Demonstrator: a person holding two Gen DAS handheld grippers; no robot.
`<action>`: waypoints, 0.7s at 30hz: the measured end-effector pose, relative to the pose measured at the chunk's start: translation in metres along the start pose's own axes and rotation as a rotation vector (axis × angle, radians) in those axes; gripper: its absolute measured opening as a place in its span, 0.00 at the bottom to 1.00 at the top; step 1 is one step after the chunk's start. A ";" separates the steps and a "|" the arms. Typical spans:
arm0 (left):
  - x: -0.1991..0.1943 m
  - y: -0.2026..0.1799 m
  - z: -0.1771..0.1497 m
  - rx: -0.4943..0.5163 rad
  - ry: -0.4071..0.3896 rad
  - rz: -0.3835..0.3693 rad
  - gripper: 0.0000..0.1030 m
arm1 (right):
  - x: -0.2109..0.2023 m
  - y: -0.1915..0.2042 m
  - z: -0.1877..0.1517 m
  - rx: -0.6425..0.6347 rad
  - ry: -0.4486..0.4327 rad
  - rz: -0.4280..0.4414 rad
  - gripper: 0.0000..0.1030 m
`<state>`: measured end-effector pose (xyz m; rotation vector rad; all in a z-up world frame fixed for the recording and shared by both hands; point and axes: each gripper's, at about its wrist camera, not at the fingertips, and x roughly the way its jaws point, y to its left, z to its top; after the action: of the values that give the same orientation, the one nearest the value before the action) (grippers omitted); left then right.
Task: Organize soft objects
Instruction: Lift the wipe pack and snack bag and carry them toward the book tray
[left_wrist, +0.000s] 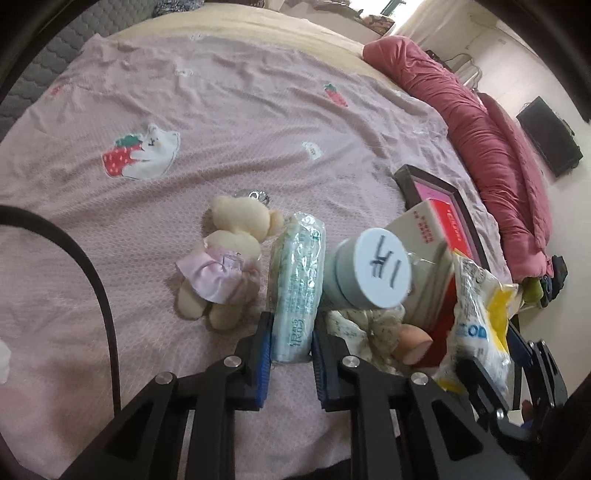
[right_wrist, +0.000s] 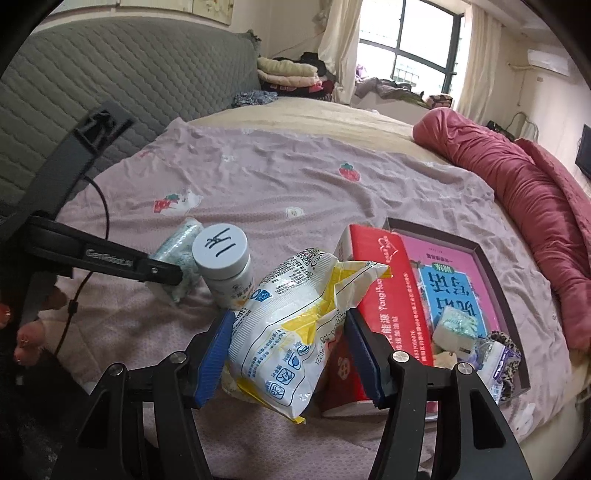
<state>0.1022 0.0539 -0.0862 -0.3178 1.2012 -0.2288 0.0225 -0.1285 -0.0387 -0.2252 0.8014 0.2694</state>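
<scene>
step: both picks made | left gripper (left_wrist: 291, 345) jaws clamped on tissue pack (left_wrist: 297, 284) | right gripper (right_wrist: 291, 354) jaws gripping snack bag (right_wrist: 291, 332) between them | next, I judge: carry both to tray (right_wrist: 491, 258) ahead-right

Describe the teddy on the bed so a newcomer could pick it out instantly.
On the pink strawberry-print sheet, look just left of the green-printed tissue pack held in the left gripper jaws. The teddy bear lies there on the sheet. It is the only plush toy: cream fur, pink frilly dress; its neighbours are plastic-wrapped packs and a white-capped bottle.
</scene>
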 end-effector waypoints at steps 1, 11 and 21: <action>-0.005 -0.001 -0.001 0.007 -0.007 0.007 0.19 | -0.001 -0.001 0.000 0.005 -0.003 0.001 0.61; -0.051 -0.019 -0.015 0.056 -0.072 0.024 0.19 | -0.033 -0.022 0.003 0.042 -0.079 -0.026 0.61; -0.070 -0.058 -0.021 0.116 -0.108 -0.004 0.19 | -0.059 -0.056 0.008 0.119 -0.121 -0.084 0.60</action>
<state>0.0577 0.0208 -0.0109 -0.2283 1.0759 -0.2805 0.0062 -0.1878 0.0154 -0.1287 0.6843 0.1542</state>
